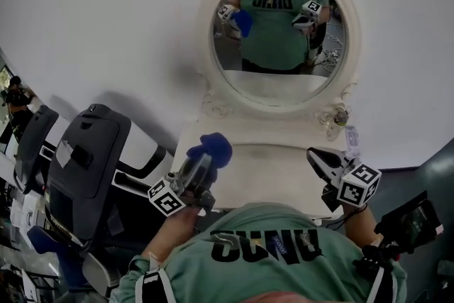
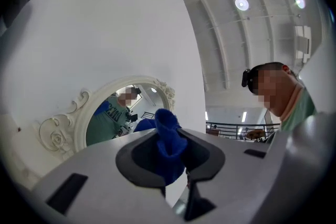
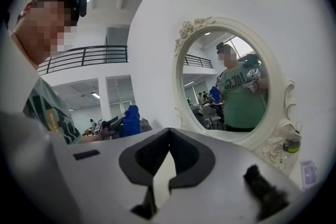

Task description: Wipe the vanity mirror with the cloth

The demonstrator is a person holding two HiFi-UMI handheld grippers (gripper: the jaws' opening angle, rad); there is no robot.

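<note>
Well, left tool [image 2: 169, 136] gripping blue cloth [image 1: 213, 147], small bottle [image 3: 291, 147] beside mirror [image 3: 226, 81]

1. A large open office hall: black office chairs [image 1: 89, 152] crowd the head view's lower left.
2. Railed balcony [image 3: 84, 55] at the right gripper view's left.
3. Round ceiling lamps [image 2: 242, 3] at the left gripper view's upper right.
</note>
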